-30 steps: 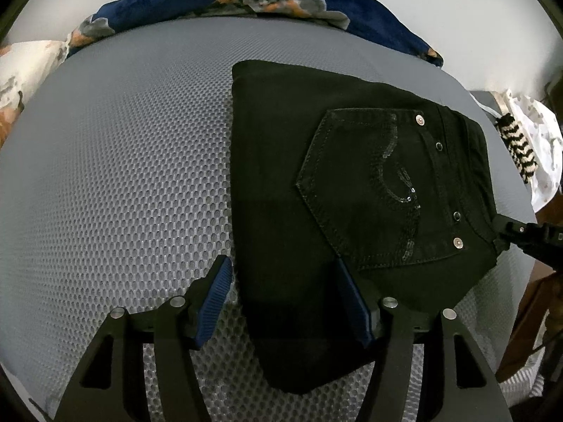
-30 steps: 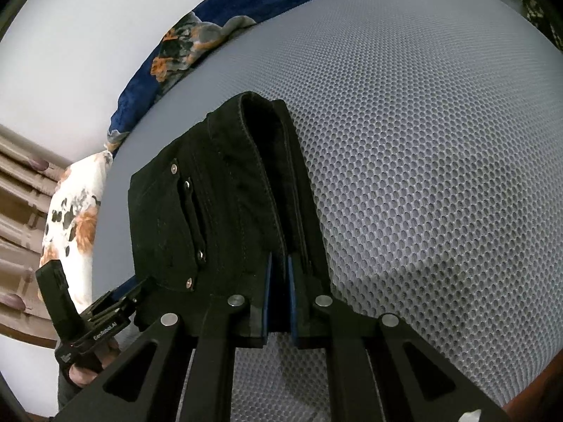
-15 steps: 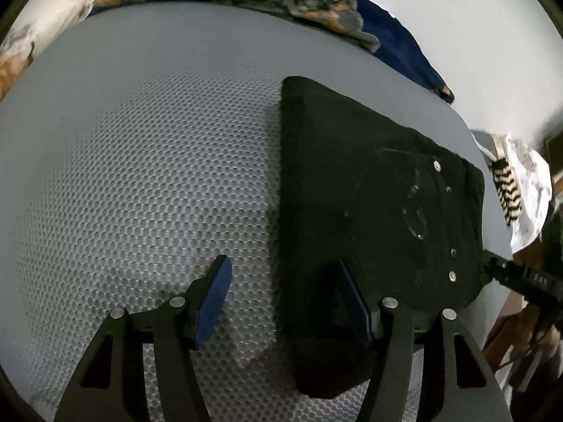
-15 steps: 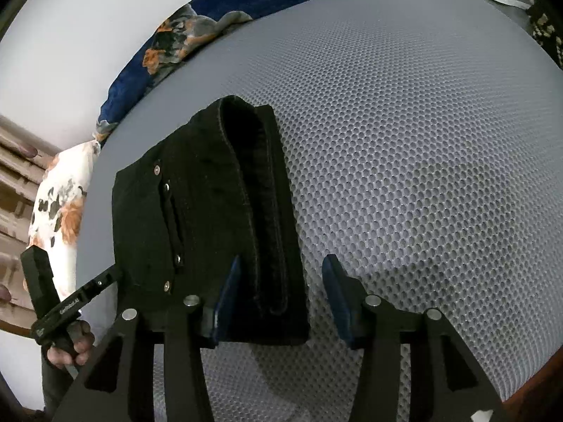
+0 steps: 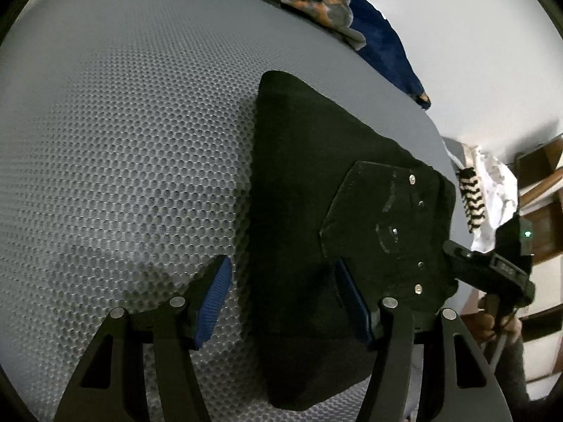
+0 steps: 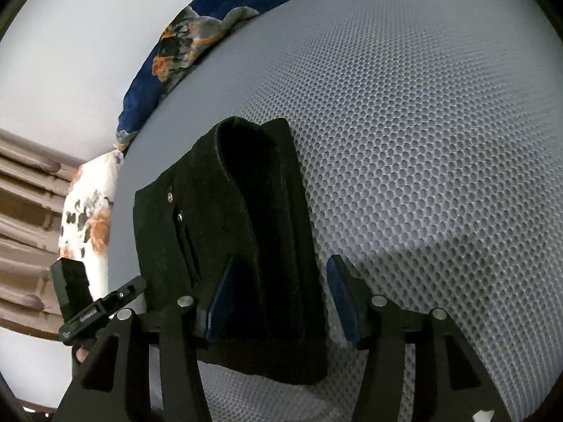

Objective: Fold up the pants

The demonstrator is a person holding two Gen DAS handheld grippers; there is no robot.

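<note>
The black pants (image 5: 316,218) lie folded into a compact stack on the grey mesh mattress (image 5: 123,140), back pocket with rivets facing up. My left gripper (image 5: 285,302) is open and straddles the stack's near left edge, holding nothing. In the right wrist view the same pants (image 6: 246,228) show their folded waistband end. My right gripper (image 6: 281,299) is open with its fingers on either side of that end, not gripping it. The right gripper's body also shows in the left wrist view (image 5: 492,274) at the stack's right side.
A dark blue floral blanket (image 5: 334,3) lies along the mattress's far edge by the white wall. A white floral pillow (image 6: 88,218) sits at the left in the right wrist view. White patterned cloth (image 5: 489,190) and wooden furniture stand past the mattress's right edge.
My right gripper, shut on the waistband end a second ago, has opened and let it go. The left gripper stays open and has swung its view leftward over the mattress.
</note>
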